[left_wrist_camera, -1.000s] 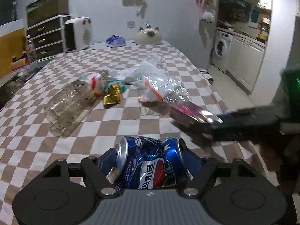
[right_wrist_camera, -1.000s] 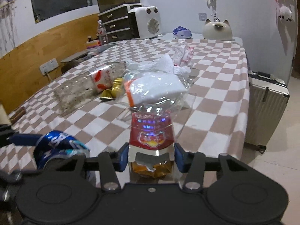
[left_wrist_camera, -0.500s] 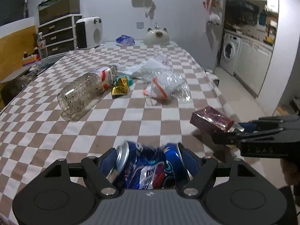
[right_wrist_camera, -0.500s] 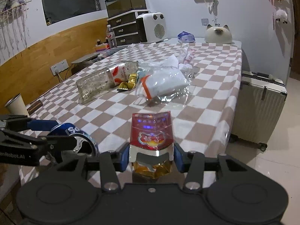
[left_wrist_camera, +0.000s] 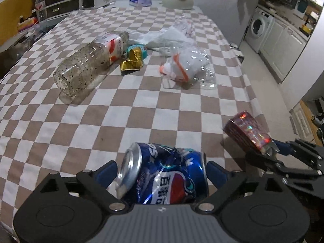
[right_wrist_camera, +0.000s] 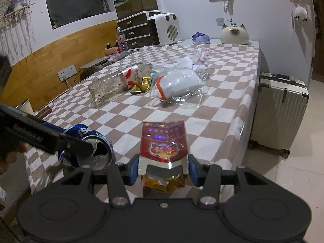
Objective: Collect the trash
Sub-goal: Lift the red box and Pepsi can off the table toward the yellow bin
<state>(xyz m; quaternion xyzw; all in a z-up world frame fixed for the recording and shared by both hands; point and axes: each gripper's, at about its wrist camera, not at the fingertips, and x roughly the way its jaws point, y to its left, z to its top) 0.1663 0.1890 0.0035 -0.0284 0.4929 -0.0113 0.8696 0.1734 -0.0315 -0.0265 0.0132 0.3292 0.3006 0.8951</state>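
My left gripper (left_wrist_camera: 162,172) is shut on a crushed blue Pepsi can (left_wrist_camera: 168,174), held above the near edge of the checkered table (left_wrist_camera: 141,105). My right gripper (right_wrist_camera: 163,167) is shut on a red shiny cigarette pack (right_wrist_camera: 164,141), held beside the can (right_wrist_camera: 89,141) off the table's near corner; the pack also shows in the left wrist view (left_wrist_camera: 249,131). On the table lie a dirty clear plastic bottle (left_wrist_camera: 91,62), a gold wrapper (left_wrist_camera: 132,61), a clear bag with white contents (left_wrist_camera: 186,68) and crumpled white plastic (left_wrist_camera: 170,36).
A white suitcase (right_wrist_camera: 279,109) stands on the floor right of the table. A cat-shaped ornament (right_wrist_camera: 235,34), a blue packet (right_wrist_camera: 200,38) and a white heater (right_wrist_camera: 165,29) sit at the far end. A drawer unit (right_wrist_camera: 135,32) stands behind. A paper cup (right_wrist_camera: 25,107) is at left.
Both grippers have pulled back and risen from the table with the can and the pack still held. The trash on the table has not moved.
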